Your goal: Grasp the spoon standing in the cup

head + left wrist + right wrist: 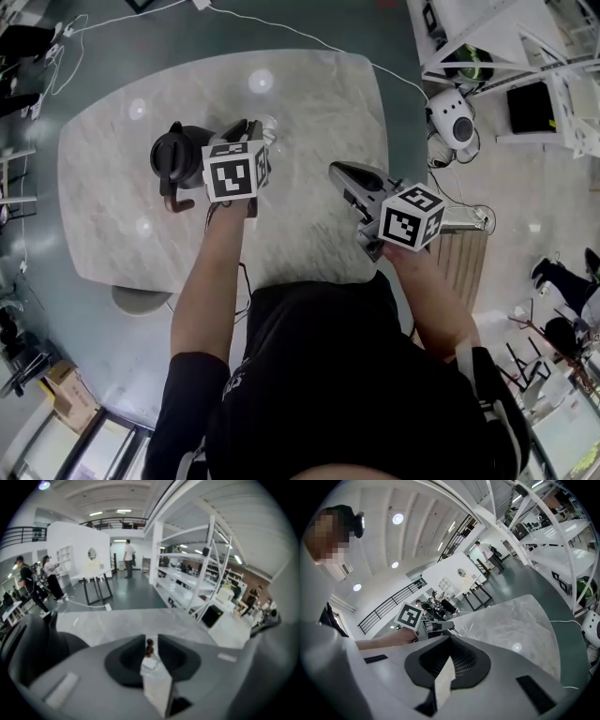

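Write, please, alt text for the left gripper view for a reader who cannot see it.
The left gripper pinches the brown knobbed top of a slender spoon between dark jaws, above a grey marble table; a black jug stands left.

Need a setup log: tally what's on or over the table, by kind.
Grippers: 2, left and right
Kettle: 1
Cup: 1
Spoon: 1
Total: 5

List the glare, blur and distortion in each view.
Head view: round glare spots on the marble table. Left gripper view: fisheye bends the shelves; the near fingers and spoon handle are soft. Right gripper view: same bending, one glare spot on the table, mosaic patch upper left.
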A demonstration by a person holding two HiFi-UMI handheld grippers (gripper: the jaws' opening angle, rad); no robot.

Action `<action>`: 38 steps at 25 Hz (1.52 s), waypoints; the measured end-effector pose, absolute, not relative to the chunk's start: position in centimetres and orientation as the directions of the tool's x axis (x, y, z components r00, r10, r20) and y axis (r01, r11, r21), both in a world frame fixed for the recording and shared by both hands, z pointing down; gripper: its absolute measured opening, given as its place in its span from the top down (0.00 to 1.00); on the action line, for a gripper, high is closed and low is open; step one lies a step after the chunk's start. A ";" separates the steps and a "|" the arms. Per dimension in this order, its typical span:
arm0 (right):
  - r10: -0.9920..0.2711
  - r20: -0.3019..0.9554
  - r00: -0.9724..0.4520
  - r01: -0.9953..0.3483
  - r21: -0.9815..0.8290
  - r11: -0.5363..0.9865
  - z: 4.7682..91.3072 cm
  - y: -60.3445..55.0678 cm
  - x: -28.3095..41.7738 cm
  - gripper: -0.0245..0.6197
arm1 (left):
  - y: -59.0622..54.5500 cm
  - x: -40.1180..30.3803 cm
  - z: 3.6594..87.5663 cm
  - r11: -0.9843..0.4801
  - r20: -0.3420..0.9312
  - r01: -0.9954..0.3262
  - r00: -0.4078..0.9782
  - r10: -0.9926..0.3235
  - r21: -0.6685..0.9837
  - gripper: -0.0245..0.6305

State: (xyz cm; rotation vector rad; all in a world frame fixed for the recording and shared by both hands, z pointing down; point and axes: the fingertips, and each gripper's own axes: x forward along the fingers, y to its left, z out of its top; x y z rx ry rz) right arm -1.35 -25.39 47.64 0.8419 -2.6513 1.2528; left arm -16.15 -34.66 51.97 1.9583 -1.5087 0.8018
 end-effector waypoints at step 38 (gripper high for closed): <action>-0.481 0.314 -0.819 -0.541 -0.704 0.460 47.3 -24.7 -2.4 0.97 | -28.9 -14.8 54.2 -0.376 0.757 -0.920 0.321 -0.569 0.108 0.88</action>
